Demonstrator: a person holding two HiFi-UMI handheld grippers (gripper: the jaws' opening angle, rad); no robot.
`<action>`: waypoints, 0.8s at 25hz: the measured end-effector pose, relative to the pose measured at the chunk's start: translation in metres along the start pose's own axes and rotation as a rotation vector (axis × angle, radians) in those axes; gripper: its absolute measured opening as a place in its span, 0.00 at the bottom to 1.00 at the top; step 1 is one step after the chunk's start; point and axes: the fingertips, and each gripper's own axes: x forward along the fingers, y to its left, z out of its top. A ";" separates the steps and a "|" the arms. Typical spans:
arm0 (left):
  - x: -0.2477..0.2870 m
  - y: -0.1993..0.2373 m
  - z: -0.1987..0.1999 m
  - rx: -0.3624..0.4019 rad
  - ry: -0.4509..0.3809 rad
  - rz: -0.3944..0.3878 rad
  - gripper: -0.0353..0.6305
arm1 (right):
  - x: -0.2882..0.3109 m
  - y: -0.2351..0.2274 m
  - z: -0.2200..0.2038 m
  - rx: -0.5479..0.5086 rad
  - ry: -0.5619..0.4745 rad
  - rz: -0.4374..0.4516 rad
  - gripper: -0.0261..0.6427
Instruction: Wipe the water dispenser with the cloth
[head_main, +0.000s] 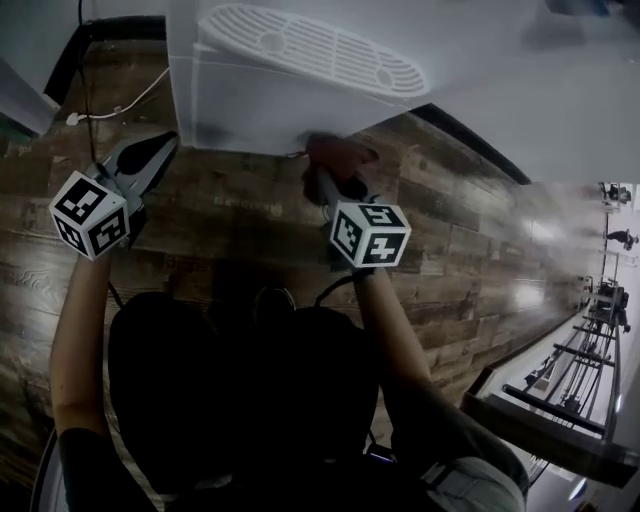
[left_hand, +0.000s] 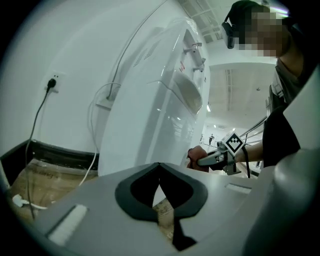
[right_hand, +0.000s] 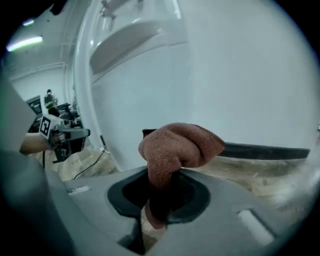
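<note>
The white water dispenser (head_main: 300, 90) stands on the wood floor, its grilled top facing me. A brown cloth (head_main: 338, 155) is bunched against the lower front of the dispenser, and my right gripper (head_main: 330, 180) is shut on it. In the right gripper view the cloth (right_hand: 180, 145) bulges out of the right gripper (right_hand: 160, 185), next to the dispenser's white side (right_hand: 150, 90). My left gripper (head_main: 160, 145) hovers by the dispenser's left corner, shut and holding nothing. The left gripper view shows the left gripper (left_hand: 158, 181), the dispenser (left_hand: 165, 110) and the cloth (left_hand: 197, 156).
A white cable (head_main: 120, 105) trails over the floor left of the dispenser, and a black plug (left_hand: 50, 84) sits in a wall socket. Dark skirting (right_hand: 270, 150) runs along the wall. A railing and tripod (head_main: 600, 310) stand at the far right.
</note>
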 end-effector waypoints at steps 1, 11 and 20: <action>0.005 -0.004 0.002 0.002 -0.004 -0.013 0.06 | -0.012 -0.016 0.009 0.030 -0.039 -0.041 0.12; 0.011 -0.010 0.015 -0.001 -0.037 -0.016 0.06 | -0.040 -0.016 0.093 0.075 -0.365 -0.030 0.12; -0.020 0.004 0.017 -0.009 -0.071 0.050 0.06 | -0.007 0.100 0.097 -0.093 -0.354 0.243 0.13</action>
